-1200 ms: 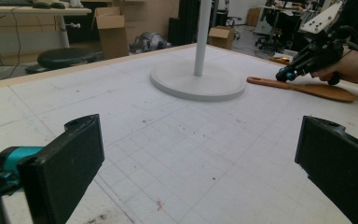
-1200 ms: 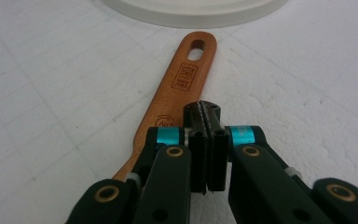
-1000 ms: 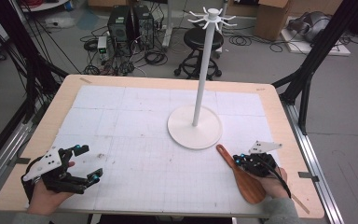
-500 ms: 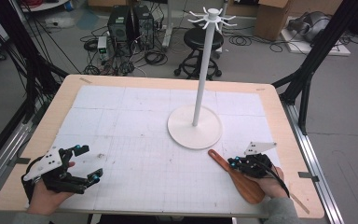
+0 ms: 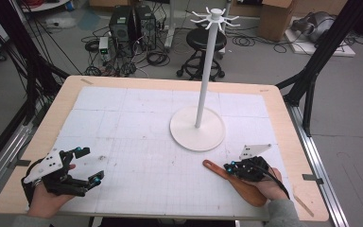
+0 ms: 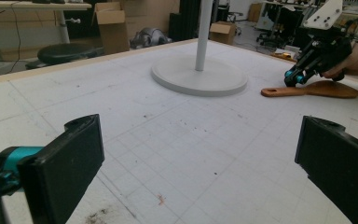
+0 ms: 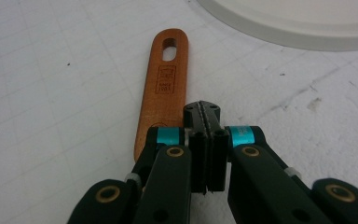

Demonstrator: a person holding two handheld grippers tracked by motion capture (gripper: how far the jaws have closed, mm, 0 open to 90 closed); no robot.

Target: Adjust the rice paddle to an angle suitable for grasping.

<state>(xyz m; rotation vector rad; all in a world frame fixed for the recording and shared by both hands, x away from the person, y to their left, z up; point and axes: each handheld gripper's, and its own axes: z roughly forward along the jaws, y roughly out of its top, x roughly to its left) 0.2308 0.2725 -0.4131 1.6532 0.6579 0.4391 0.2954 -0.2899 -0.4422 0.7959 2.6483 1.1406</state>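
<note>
A brown wooden spatula [image 5: 220,171] lies flat on the white mat at the front right, its holed handle end [image 7: 169,51] pointing left toward the table's middle. My right gripper [image 5: 230,166] is shut, jaws pressed together with nothing between them, its tip low over the spatula's handle [image 6: 279,91]; in the right gripper view the shut gripper [image 7: 202,108] sits just right of the handle. My left gripper [image 5: 90,163] is open at the front left, its black jaws wide apart over bare mat [image 6: 196,154].
A white hanger stand [image 5: 197,135] with a tall pole and hooked top stands right of the table's centre, its round base [image 6: 200,79] just beyond the spatula. The white gridded mat [image 5: 137,142] covers the wooden table. Stool, boxes and cables lie on the floor behind.
The spatula's handle end has swung left and toward the front edge, and my right gripper has shifted the same way with it. The left gripper has stayed put.
</note>
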